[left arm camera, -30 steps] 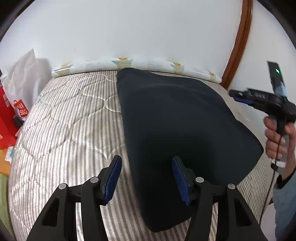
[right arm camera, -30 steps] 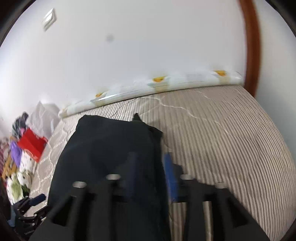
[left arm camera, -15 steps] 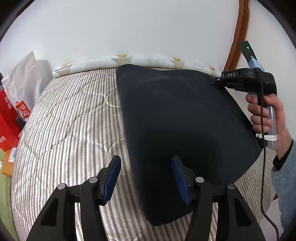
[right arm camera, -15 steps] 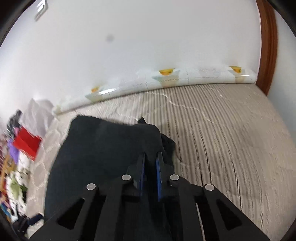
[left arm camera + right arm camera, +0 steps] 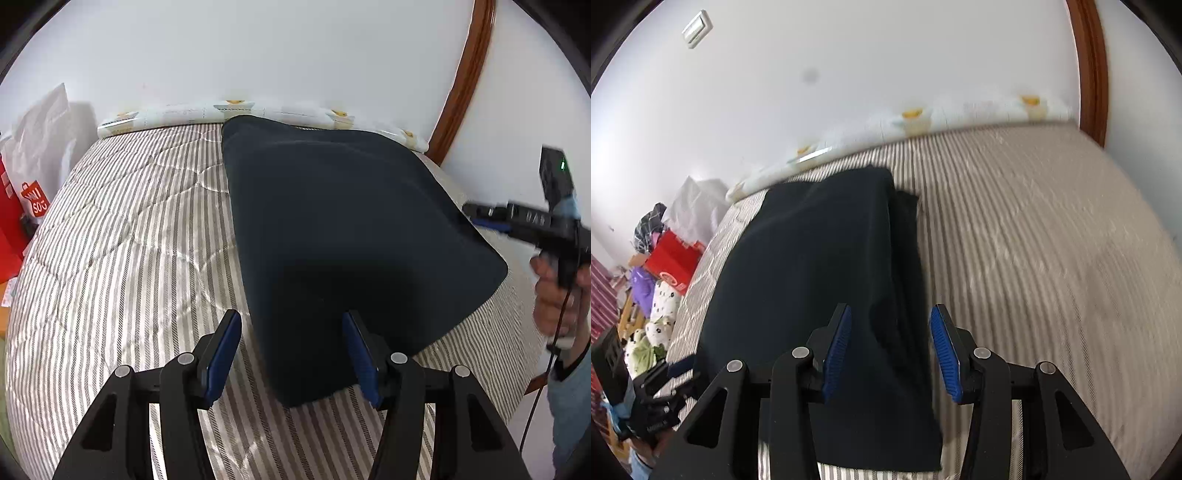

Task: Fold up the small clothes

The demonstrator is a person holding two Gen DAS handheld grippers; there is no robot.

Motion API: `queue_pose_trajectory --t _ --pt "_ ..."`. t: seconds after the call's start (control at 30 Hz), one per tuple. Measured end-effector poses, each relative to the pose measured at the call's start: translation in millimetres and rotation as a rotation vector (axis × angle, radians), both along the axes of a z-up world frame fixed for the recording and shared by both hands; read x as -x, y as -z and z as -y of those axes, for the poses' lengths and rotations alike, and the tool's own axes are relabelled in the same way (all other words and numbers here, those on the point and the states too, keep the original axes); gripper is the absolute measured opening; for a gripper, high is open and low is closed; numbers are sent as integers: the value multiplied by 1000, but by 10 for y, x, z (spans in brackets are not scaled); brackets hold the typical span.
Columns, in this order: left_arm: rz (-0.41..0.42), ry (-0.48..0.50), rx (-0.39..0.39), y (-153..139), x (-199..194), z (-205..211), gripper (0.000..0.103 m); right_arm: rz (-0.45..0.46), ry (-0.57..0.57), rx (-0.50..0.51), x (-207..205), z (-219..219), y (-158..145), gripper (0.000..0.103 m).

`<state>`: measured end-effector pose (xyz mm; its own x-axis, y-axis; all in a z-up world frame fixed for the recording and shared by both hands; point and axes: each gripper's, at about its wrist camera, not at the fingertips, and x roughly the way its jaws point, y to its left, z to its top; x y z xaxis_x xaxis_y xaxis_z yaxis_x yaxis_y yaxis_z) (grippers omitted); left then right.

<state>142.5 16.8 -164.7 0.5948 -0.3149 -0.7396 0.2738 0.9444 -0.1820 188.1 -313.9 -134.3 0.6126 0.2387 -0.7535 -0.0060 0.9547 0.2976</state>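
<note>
Grippers, left (image 5: 291, 354) and right (image 5: 892, 350), both spread above folded navy cloth garment (image 5: 332, 229): pinch matching corners, fold evenly.

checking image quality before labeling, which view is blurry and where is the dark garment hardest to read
Right wrist view: motion blur smears the striped mattress and wall edge, while the right gripper is sharp. Left wrist view: mostly crisp, only the other gripper at the right edge is blurred. The dark garment is near-black in both views, its folds barely visible; fisheye bends the wooden door frame.
</note>
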Motion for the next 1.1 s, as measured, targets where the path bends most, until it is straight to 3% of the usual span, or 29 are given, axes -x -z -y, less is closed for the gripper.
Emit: queue_pose_trajectory --t 0.07,0.1,0.13,0.27,0.4,0.43,0.57,0.8,0.97,1.1 --pt "0 -6 3 10 41 3 55 -24 16 -24 -12 -6 145 44" --pt "3 -9 0 20 62 8 55 -30 15 -61 -26 2 208 33" --pt "5 -12 -3 32 77 10 55 -37 9 -93 -42 8 250 10" --pt "-3 -33 1 51 157 -38 55 83 20 -147 139 99 101 9" --pt "-3 -39 -13 48 254 -111 55 32 22 -55 242 -22 145 11" --pt "-5 -40 -16 50 271 -125 55 39 23 -32 302 -28 133 15" --pt "-6 -42 -32 46 358 -126 55 79 62 28 579 -47 52 15" --pt "8 -51 -58 23 500 -62 55 79 116 164 963 -121 58 22" --pt "3 -67 -86 78 549 -22 55 99 156 198 1118 -190 109 29" --pt "-22 -74 -92 137 575 -32 55 53 160 196 1163 -219 258 30"
